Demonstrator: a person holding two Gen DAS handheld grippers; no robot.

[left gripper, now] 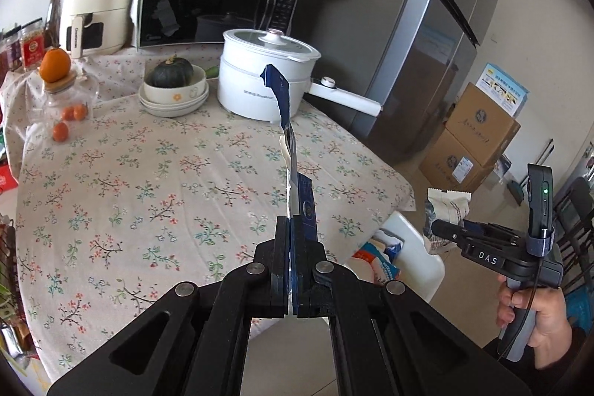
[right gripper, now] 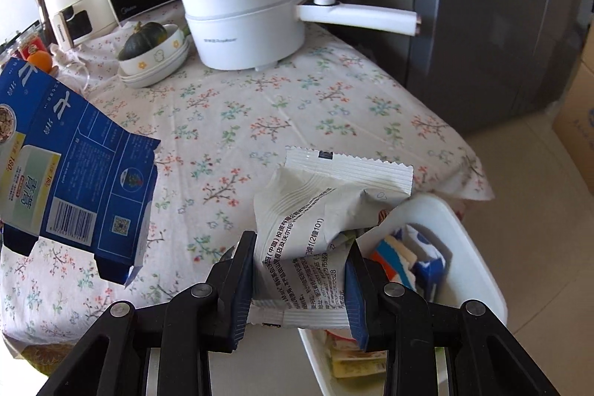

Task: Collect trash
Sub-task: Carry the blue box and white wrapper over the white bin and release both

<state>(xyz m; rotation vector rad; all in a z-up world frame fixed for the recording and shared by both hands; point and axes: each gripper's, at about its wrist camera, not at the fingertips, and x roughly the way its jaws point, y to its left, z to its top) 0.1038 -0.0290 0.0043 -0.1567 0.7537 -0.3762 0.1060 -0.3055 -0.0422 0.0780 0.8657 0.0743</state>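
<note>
Holding a flattened blue carton [left gripper: 293, 151] edge-on in my left gripper [left gripper: 289, 229], I see its fingers [left gripper: 280, 240] closed tight on the card, which stands up through the middle of the left wrist frame. In the right wrist frame the same carton hangs at the left edge, its printed face and barcode showing, above the floral surface [right gripper: 297, 106].

My right gripper [right gripper: 300, 270] has its fingers [right gripper: 243, 270] partly apart and pressed against both sides of a crumpled white snack wrapper [right gripper: 326, 210], so it is gripping that. The wrapper sits in the lower centre of the right wrist frame, just above the near rim of a white bin [right gripper: 479, 247] at the lower right, which stands on the floor beside the surface's edge and already has colourful packets inside. In the left wrist frame the right gripper shows at the right edge, wrapper in its tips, with a hand [left gripper: 534, 314] on the grip below it.

Further back on the surface, upper centre, sit a white electric pot [right gripper: 245, 25] with a long handle, a stack of bowls [right gripper: 156, 58] with a dark green squash [right gripper: 143, 39] in the top one, a microwave [left gripper: 215, 2] and a cream appliance [left gripper: 98, 6]. A grey fridge [right gripper: 501, 25] fills the upper right.
</note>
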